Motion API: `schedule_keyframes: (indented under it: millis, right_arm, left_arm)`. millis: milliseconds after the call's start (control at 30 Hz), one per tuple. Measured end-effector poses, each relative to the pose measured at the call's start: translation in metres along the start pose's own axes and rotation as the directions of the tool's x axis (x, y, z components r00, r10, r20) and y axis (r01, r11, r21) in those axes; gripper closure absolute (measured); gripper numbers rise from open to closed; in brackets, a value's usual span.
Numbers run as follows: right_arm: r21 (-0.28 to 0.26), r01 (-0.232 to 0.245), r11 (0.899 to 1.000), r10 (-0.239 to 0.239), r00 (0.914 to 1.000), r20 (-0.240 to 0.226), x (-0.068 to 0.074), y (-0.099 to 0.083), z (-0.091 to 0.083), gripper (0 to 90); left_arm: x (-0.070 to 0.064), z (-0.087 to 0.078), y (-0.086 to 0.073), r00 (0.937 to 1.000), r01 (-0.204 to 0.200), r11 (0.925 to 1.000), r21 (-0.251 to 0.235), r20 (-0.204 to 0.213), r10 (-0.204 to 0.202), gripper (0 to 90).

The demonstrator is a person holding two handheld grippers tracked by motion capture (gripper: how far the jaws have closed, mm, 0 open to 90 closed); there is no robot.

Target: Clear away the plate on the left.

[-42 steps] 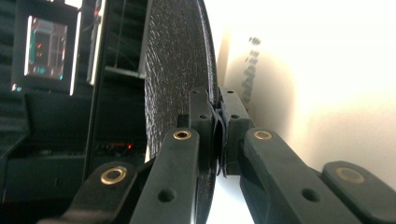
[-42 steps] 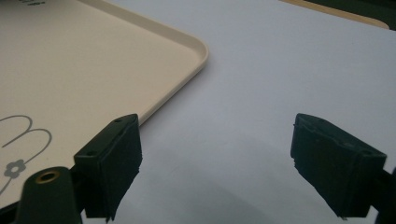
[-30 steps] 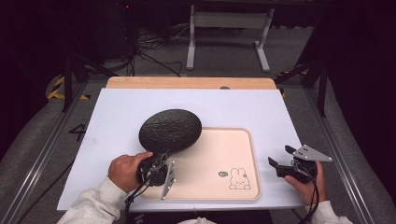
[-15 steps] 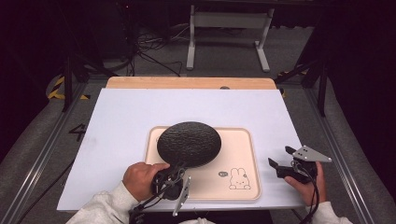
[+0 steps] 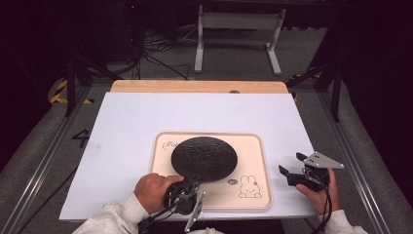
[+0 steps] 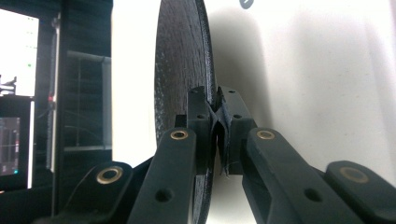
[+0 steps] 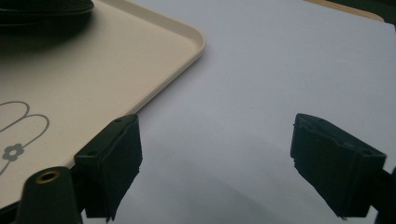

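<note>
High view: round black plate [image 5: 204, 158], rough matte grain, sits over cream rabbit-print tray [image 5: 253, 146]. Left tool [image 5: 191, 183] clamps its near rim. Right tool [image 5: 293, 168] spread wide, empty, above table [image 5: 122, 126].

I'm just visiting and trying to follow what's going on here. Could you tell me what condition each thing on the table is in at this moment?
Black plate: over the tray, gripped at its near rim; cannot tell if it has landed.
Left gripper: fingers shut on the plate's rim.
Right gripper: fingers open, holding nothing, just off the tray's right edge.
Beige tray: flat on the white table.
White table: bearing the tray.
</note>
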State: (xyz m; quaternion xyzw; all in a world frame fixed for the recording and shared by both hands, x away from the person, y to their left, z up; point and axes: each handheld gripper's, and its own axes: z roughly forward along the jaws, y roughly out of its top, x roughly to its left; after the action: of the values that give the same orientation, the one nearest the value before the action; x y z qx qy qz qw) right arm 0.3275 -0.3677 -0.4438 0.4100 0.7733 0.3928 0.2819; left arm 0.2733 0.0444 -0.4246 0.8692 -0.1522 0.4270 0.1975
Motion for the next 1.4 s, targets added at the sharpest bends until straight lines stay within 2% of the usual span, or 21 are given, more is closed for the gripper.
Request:
schedule_keyframes:
  millis: [100, 167, 333, 533, 633, 733, 867, 900, 933, 1000, 1167, 1200, 1233, 1267, 1367, 1400]
  right_arm:
    - [0.001, 0.002, 1.0, -0.002, 1.0, -0.003, 0.0, 0.0, 0.0, 16.9]
    - [0.003, 0.005, 1.0, -0.005, 1.0, -0.006, 0.001, 0.001, 0.001, 16.9]
    - [0.002, 0.008, 1.0, -0.008, 0.9999, -0.007, 0.001, 0.001, 0.001, 16.9]
    - [0.003, 0.008, 1.0, -0.008, 0.9999, -0.007, 0.001, 0.001, 0.002, 16.9]
    - [0.004, 0.008, 1.0, -0.008, 0.9999, -0.008, 0.001, 0.001, 0.002, 16.9]
    - [0.004, 0.011, 1.0, -0.011, 0.9999, -0.011, 0.002, 0.001, 0.002, 16.9]
    - [0.007, 0.008, 1.0, -0.007, 0.9999, -0.013, 0.002, 0.001, 0.002, 16.9]
    - [0.007, 0.007, 1.0, -0.007, 0.9999, -0.014, 0.002, 0.001, 0.002, 16.9]
    - [0.007, 0.007, 1.0, -0.007, 0.9999, -0.014, 0.002, 0.001, 0.002, 16.9]
    - [0.008, 0.006, 1.0, -0.006, 0.9999, -0.015, 0.002, 0.001, 0.002, 16.9]
    - [0.008, 0.006, 1.0, -0.005, 0.9998, -0.017, 0.002, 0.001, 0.002, 16.9]
    - [0.008, 0.005, 1.0, -0.004, 0.9998, -0.018, 0.002, 0.0, 0.002, 16.9]
    - [0.007, 0.002, 1.0, -0.002, 0.9998, -0.018, 0.002, 0.0, 0.002, 16.9]
    - [0.007, 0.001, 1.0, -0.001, 0.9998, -0.018, 0.001, 0.0, 0.002, 16.9]
    - [0.009, 0.001, 1.0, -0.001, 0.9998, -0.019, 0.002, 0.0, 0.002, 16.9]
    - [0.009, 0.002, 1.0, -0.002, 0.9998, -0.021, 0.002, 0.0, 0.002, 16.9]
  left_arm:
    - [-0.001, 0.001, 0.0, 1.0, -0.001, 1.0, -0.006, 0.004, 0.001, 85.2]
    - [-0.001, 0.003, -0.002, 0.9996, 0.025, 0.9995, -0.021, 0.017, -0.025, 85.9]
    - [0.002, 0.005, -0.005, 0.9985, 0.045, 0.9977, -0.05, 0.033, -0.044, 86.4]
    - [0.004, 0.005, -0.009, 0.9954, 0.089, 0.9929, -0.079, 0.042, -0.085, 86.4]
    - [0.004, 0.006, -0.009, 0.9957, 0.083, 0.9928, -0.087, 0.049, -0.079, 86.1]
    - [0.002, 0.009, -0.01, 0.9922, 0.103, 0.9897, -0.099, 0.08, -0.096, 84.3]
    - [0.002, 0.011, -0.011, 0.9892, 0.106, 0.989, -0.103, 0.112, -0.094, 82.3]
    - [0.002, 0.012, -0.012, 0.9856, 0.13, 0.9858, -0.107, 0.122, -0.117, 81.9]
    - [0.003, 0.012, -0.012, 0.9857, 0.125, 0.9862, -0.108, 0.127, -0.111, 81.5]
    - [0.003, 0.013, -0.013, 0.9818, 0.142, 0.984, -0.108, 0.142, -0.126, 80.6]
    - [0.001, 0.019, -0.015, 0.9672, 0.153, 0.9834, -0.098, 0.22, -0.128, 75.7]
    - [0.0, 0.019, -0.015, 0.9628, 0.176, 0.98, -0.093, 0.224, -0.152, 74.7]
    - [0.0, 0.02, -0.015, 0.9628, 0.176, 0.9806, -0.086, 0.222, -0.153, 73.4]
    - [0.001, 0.023, -0.016, 0.9529, 0.187, 0.9792, -0.079, 0.257, -0.161, 72.0]
    - [0.0, 0.025, -0.017, 0.9464, 0.194, 0.9785, -0.07, 0.276, -0.168, 68.9]
    - [-0.001, 0.026, -0.018, 0.9409, 0.205, 0.9765, -0.066, 0.288, -0.178, 67.3]
